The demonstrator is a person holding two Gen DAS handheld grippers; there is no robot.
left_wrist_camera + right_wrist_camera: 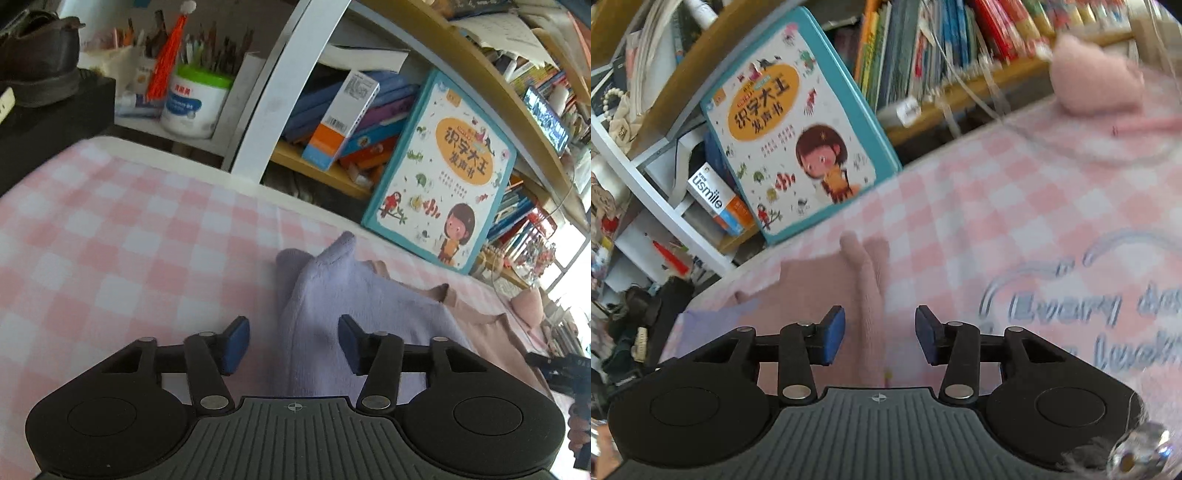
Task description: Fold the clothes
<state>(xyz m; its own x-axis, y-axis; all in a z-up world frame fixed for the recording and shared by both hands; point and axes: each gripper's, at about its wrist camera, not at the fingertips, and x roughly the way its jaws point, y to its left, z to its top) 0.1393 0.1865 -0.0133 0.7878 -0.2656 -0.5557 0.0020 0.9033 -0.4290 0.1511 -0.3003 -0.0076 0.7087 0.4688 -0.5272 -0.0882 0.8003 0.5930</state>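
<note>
A lavender fleece garment (332, 288) lies on the pink-and-white checked cloth (110, 240), with a dusty pink garment (487, 332) beside it on the right. My left gripper (293, 332) hovers over the lavender piece's near end with its blue pads apart and not pressing on it. In the right wrist view a narrow pink knit piece (868, 280) runs between the open jaws of my right gripper (880, 325), untouched by the pads. It lies on the flat pink garment (812, 284); a corner of the lavender garment (713, 321) shows at left. The right gripper (565, 373) appears at the left view's right edge.
A teal children's book (443, 173) leans against crowded bookshelves along the cloth's far edge. A pale garment with printed lettering (1071, 306) lies to the right. A pink plush item (1093, 81) sits near the shelf. A dark shoe (40, 55) on a black box stands at far left.
</note>
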